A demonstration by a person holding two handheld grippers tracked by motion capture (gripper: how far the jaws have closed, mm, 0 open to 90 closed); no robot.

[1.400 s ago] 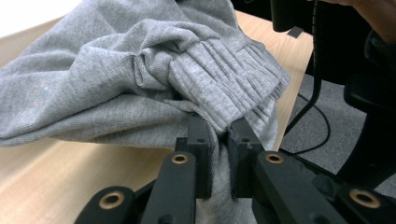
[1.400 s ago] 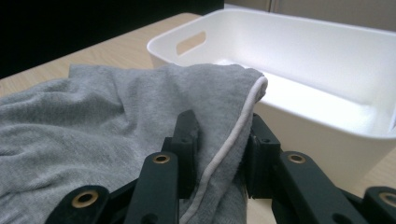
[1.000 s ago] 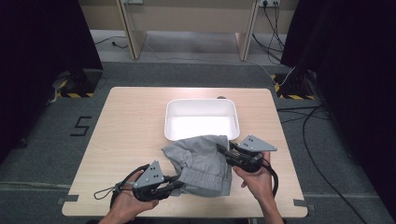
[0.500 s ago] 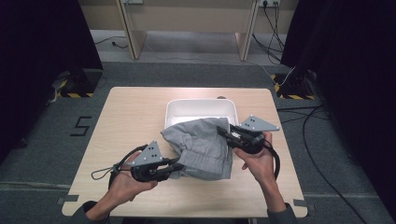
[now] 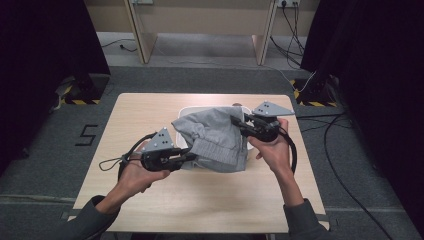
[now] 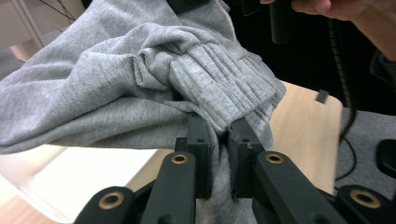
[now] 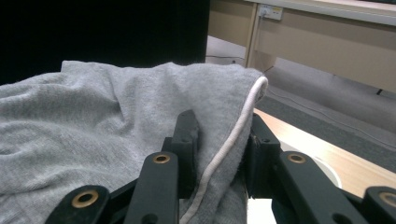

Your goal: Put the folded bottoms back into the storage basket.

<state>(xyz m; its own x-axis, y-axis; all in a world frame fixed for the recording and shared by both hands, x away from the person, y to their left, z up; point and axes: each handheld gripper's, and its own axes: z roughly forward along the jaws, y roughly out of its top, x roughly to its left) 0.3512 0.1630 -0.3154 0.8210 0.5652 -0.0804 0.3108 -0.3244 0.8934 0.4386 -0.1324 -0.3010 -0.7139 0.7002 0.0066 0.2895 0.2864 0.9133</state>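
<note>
A grey garment (image 5: 215, 137) hangs folded between my two grippers above the white tub (image 5: 186, 111) on the table. My left gripper (image 5: 192, 156) is shut on the garment's lower left edge; in the left gripper view its jaws pinch the ribbed cuff (image 6: 224, 88) of the grey garment (image 6: 107, 88). My right gripper (image 5: 235, 121) is shut on the garment's upper right edge. In the right gripper view the jaws clamp a fold of the grey garment (image 7: 93, 121) with a white drawstring (image 7: 224, 149) running through it.
The wooden table (image 5: 165, 195) has bare surface in front and on the left. The tub's rim (image 7: 327, 175) shows under the cloth. Cables (image 5: 345, 150) trail over the grey floor to the right, and wooden furniture legs (image 5: 137, 30) stand behind the table.
Both grippers have lifted the grey garment and carried it away from the person, from the table's front to above the white tub. Both stay shut on it.
</note>
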